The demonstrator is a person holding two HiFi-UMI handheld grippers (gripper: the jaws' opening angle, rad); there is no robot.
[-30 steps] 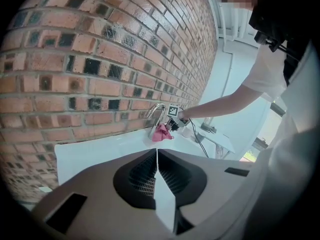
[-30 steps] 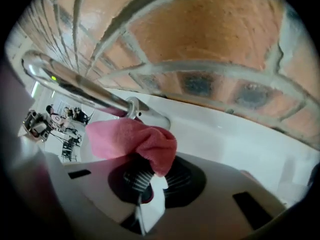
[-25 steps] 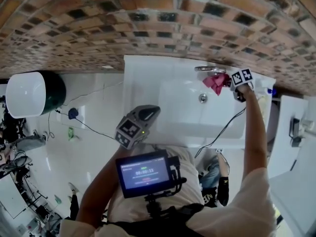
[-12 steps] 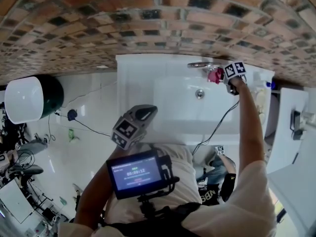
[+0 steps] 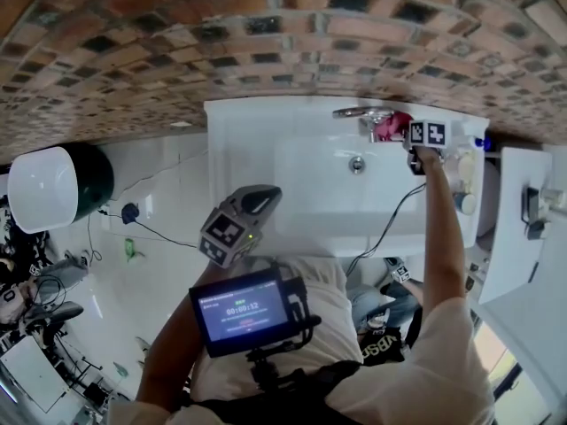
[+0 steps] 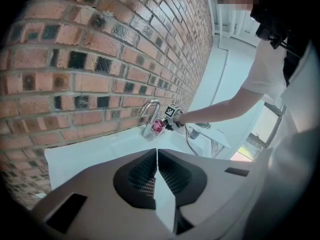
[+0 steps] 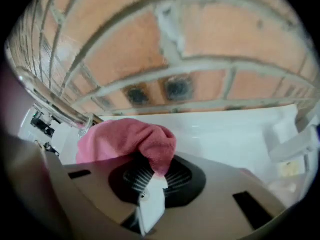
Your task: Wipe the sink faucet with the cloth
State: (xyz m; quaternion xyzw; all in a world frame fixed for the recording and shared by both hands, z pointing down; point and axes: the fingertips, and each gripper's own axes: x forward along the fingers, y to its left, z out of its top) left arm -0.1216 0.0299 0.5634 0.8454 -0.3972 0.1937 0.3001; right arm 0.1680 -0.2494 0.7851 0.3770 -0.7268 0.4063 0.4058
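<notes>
The chrome faucet [image 5: 359,113] stands at the back of the white sink [image 5: 257,149], against the brick wall. My right gripper [image 5: 409,140] is shut on a pink cloth [image 5: 391,126] and presses it against the faucet's base. In the right gripper view the cloth [image 7: 125,140] bunches out of the jaws, with the faucet's curved spout [image 7: 55,106] to its left. My left gripper [image 5: 237,228] hangs near my body, off the sink, shut with nothing in it. The left gripper view shows the faucet [image 6: 150,114] and the cloth [image 6: 158,126] from afar.
A brick wall [image 5: 266,34] backs the sink. The drain [image 5: 356,163] lies in the basin's middle. A white shelf [image 5: 523,237] stands to the right. A white and green round object [image 5: 58,184] sits at the left. A cable [image 5: 390,228] trails from my right gripper.
My right gripper has carried the cloth from in front of the faucet up against its base. The left gripper has stayed in place.
</notes>
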